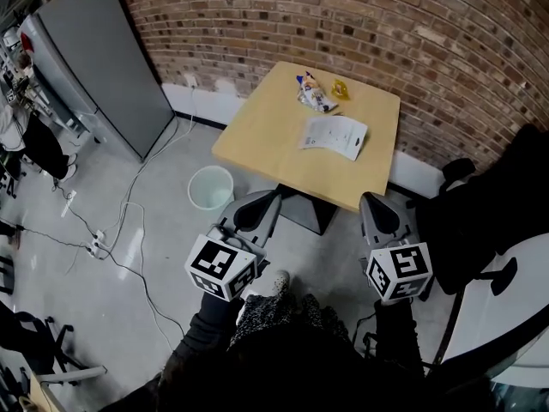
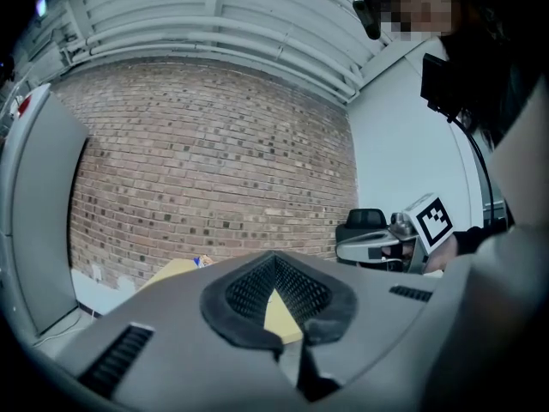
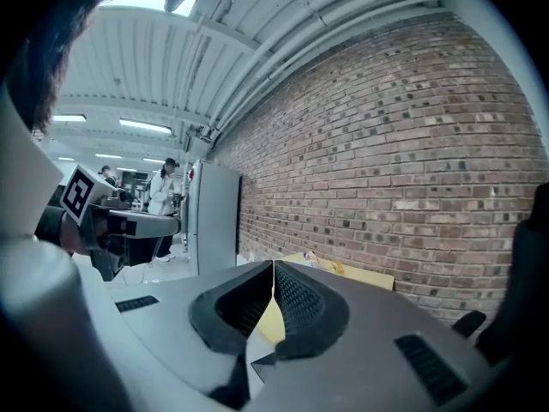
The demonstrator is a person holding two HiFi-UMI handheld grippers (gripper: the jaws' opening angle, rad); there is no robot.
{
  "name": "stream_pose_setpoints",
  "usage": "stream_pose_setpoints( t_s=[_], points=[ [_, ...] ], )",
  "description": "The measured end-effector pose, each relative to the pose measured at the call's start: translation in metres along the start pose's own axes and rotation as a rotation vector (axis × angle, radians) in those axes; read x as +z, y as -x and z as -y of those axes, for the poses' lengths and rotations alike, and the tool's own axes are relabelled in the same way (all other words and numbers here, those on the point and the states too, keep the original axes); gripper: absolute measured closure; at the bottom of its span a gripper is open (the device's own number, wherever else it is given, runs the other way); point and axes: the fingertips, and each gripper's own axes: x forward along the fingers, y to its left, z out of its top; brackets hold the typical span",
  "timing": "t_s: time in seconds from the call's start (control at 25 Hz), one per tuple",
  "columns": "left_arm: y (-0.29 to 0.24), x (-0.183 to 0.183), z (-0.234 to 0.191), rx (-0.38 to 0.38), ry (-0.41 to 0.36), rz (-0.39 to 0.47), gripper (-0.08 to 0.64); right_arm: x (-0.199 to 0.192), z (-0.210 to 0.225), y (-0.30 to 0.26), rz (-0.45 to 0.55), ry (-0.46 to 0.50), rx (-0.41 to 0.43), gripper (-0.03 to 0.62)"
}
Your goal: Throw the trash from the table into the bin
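Both tongs are held out level in front of the person, near the close edge of the desk (image 1: 257,136) and not over it. The left tongs (image 1: 260,204) have their tips pressed together with nothing between them; only a sliver of the yellowish desk top shows through the hollow behind the tips. The right tongs (image 1: 376,202) are likewise closed and empty, their ribbed pads meeting along a straight line. Each carries its marker cube at the back, close to the person's dark sleeves. The trash all lies on the desk. A crumpled wrapper (image 1: 314,93) sits at the far side, a small yellow scrap (image 1: 340,87) lies just to its right, and a sheet of white paper (image 1: 333,135) lies flat nearer the middle, toward the right edge. None of it touches either pair of tongs. The bin (image 1: 210,187), pale and round, stands on the floor (image 1: 111,307) just off the desk's near left corner, slightly farther away than the left tongs and to their left. A brick wall (image 1: 360,24) runs behind the desk. A grey cabinet (image 1: 103,58) stands to the far left, with cables (image 1: 129,221) trailing over the floor in front of it. A black chair (image 1: 480,204) sits to the right of the desk, beside the right tongs.
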Motion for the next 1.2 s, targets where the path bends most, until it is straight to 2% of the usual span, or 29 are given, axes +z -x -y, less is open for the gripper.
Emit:
stream_pose_setpoints(
  t_s=[0.6, 0.84, 1.2],
  points=[
    [-0.1, 0.014, -0.103, -0.099, -0.014, -0.015, 0.557, 0.023, 0.053, -0.119, -0.006, -0.025, -0.107, 0.58],
    [-0.122, 0.006, -0.126, -0.111, 0.009, -0.031, 0.555, 0.022, 0.065, -0.141, -0.007, -0.026, -0.123, 0.58],
    [-0.174, 0.006, -0.136, -0.137, 0.024, -0.042, 0.555, 0.012, 0.104, -0.177, -0.039, -0.042, -0.115, 0.58]
  ],
)
